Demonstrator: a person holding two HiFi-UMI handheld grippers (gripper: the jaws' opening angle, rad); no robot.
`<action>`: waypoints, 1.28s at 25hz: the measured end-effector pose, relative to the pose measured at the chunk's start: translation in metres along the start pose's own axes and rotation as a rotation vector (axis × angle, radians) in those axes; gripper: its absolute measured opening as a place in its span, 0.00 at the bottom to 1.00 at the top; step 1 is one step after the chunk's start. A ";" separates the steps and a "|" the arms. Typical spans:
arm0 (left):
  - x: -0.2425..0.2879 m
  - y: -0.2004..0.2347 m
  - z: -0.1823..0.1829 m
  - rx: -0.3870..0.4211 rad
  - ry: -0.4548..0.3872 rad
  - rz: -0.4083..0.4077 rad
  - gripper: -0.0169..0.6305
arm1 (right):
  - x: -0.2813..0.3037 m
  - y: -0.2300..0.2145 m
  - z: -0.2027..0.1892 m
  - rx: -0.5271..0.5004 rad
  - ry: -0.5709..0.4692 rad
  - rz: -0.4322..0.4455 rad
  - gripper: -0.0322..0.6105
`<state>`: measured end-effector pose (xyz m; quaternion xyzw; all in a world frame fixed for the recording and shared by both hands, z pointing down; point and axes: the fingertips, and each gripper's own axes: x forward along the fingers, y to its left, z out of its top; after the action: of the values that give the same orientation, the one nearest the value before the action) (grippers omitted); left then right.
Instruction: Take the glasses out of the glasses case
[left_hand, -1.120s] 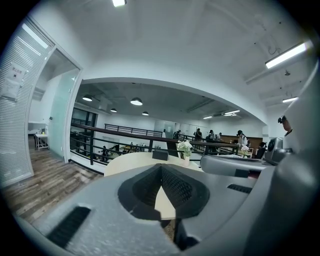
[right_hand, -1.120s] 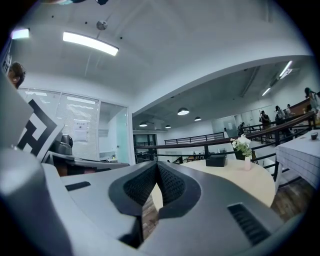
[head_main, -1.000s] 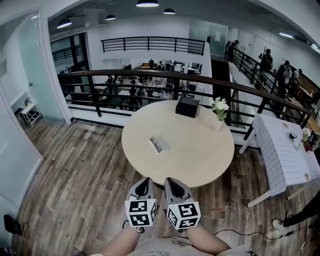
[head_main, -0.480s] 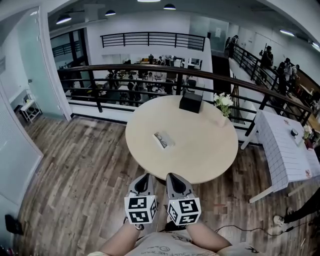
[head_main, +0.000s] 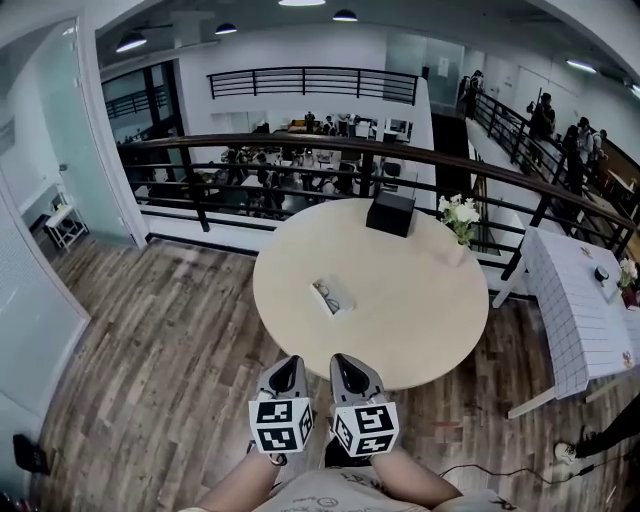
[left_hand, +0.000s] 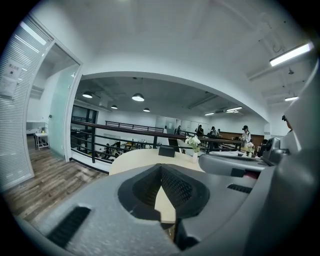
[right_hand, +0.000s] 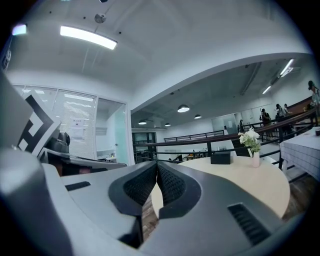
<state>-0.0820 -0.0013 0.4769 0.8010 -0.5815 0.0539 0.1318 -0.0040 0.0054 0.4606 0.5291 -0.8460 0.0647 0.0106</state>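
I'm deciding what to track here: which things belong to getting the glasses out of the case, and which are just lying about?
For the job:
glasses case, lying open
glasses in it
left gripper and right gripper, both shut, short of the round table

Just lying about:
black box
flower vase
cloth-covered side table

The left hand-held gripper (head_main: 288, 362) and right hand-held gripper (head_main: 344, 360) are grey and tapered, with black ribbed pads (left_hand: 175, 186) and black-and-white marker cubes (head_main: 282, 425). The person wears a light printed top (head_main: 330, 495).
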 end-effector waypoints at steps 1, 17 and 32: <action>0.007 0.002 0.002 0.003 0.002 0.002 0.05 | 0.007 -0.004 0.000 0.001 0.000 0.000 0.07; 0.123 0.032 0.038 -0.025 0.033 0.058 0.05 | 0.124 -0.060 0.014 -0.022 0.060 0.056 0.07; 0.218 0.043 0.043 -0.025 0.097 0.102 0.05 | 0.205 -0.124 0.004 0.029 0.117 0.084 0.07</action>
<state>-0.0565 -0.2256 0.4948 0.7649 -0.6152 0.0922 0.1670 0.0167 -0.2318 0.4865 0.4887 -0.8644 0.1079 0.0495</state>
